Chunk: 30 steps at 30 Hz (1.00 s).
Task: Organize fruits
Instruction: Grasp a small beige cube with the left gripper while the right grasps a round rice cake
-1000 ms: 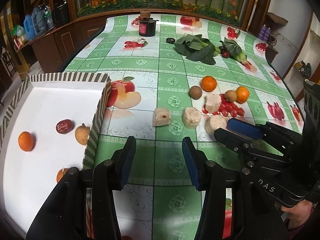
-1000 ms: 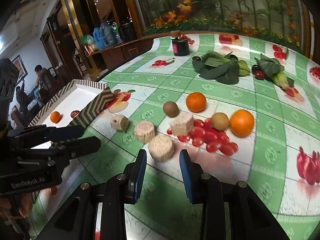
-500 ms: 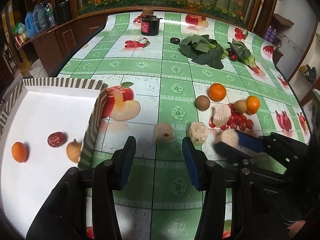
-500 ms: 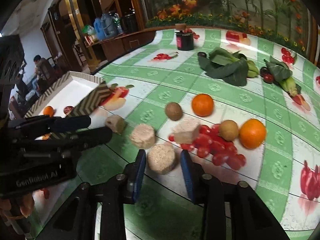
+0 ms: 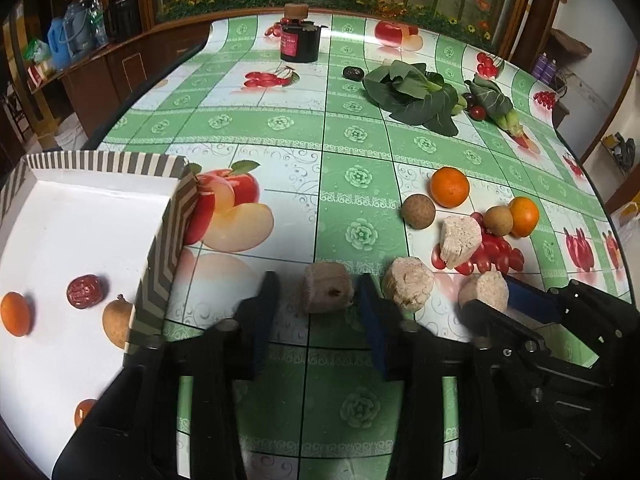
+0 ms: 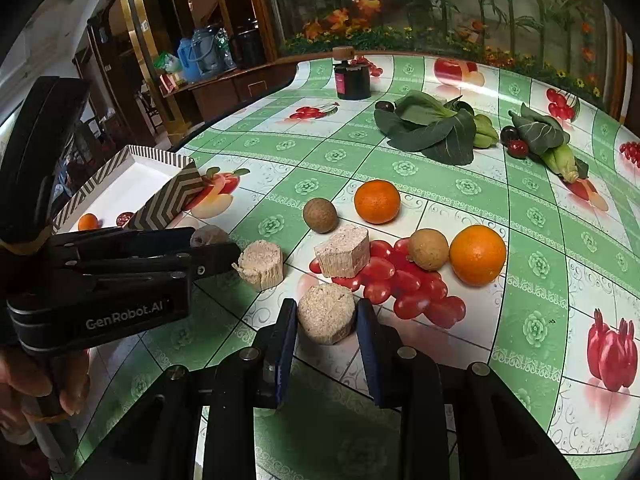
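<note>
Fruits: two oranges (image 5: 449, 187) (image 5: 524, 216) and two brown round fruits (image 5: 418, 211) (image 5: 497, 221) lie loose on the desk (image 5: 360, 148), right of centre in the left wrist view, close together and near a printed patch of red tomatoes.
Tray (image 5: 172, 224): at the left edge of that view, white inside with a striped rim; it holds a small orange fruit (image 5: 15, 314), a red date (image 5: 83, 291) and a tan pear-shaped fruit (image 5: 116, 316).
Pale chunks: four beige, crumbly-looking cut pieces sit in a loose row low in the frame, in front of the fruits.
Change, left gripper (image 5: 316, 300): compared with a second ago it has come forward and down, and its jaws have just been closing. One chunk (image 5: 327, 293) now stands between the blue pads; the right pad seems to touch it, the left shows a narrow gap.
Change, right gripper (image 6: 326, 314): its jaws have just been closing too, around a round chunk (image 6: 326, 313) at lower centre of the right wrist view. Both pads appear to meet its sides.
Meaning: both grippers are probably about to lift a chunk each, likely to clear or sort them, while the loose fruits remain untouched outside the tray.
Look of the fruits: oranges bright and glossy, brown ones dull and rough-skinned.
</note>
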{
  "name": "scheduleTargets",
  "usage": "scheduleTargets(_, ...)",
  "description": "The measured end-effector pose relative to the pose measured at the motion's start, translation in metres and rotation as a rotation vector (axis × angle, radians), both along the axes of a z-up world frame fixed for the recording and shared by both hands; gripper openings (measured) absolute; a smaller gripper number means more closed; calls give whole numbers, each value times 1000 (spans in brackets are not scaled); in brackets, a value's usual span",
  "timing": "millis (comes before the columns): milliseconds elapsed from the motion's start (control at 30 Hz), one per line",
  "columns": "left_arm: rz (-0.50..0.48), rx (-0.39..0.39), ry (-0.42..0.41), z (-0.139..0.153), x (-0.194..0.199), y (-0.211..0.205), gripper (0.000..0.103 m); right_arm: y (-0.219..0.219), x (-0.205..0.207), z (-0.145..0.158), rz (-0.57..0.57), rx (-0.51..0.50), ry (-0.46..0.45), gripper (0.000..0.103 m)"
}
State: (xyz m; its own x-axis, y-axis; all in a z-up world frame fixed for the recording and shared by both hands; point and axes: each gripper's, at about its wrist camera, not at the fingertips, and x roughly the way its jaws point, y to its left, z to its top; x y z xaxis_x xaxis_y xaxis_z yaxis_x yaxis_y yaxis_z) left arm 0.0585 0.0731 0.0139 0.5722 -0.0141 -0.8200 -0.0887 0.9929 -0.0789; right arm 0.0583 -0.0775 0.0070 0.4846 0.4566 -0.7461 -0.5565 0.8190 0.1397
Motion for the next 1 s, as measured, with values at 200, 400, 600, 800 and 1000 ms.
scheduleTargets(200, -14, 1, -12, 0, -5, -3, 22, -1, 0, 0, -2, 10, 1, 29)
scheduleTargets(400, -15, 2, -14, 2, -17, -5, 22, -4, -1, 1, -4, 28, 5, 29)
scheduleTargets(600, -3, 17, -31, 6, -28, -8, 22, -2, -7, 1, 6, 37, 10, 29)
scheduleTargets(800, 6, 36, -44, 8, -34, -11, 22, -1, -13, 3, 13, 47, 3, 29)
scheduleTargets(1000, -19, -40, -42, 13, -40, -8, 22, -3, -17, 9, 12, 67, -16, 29)
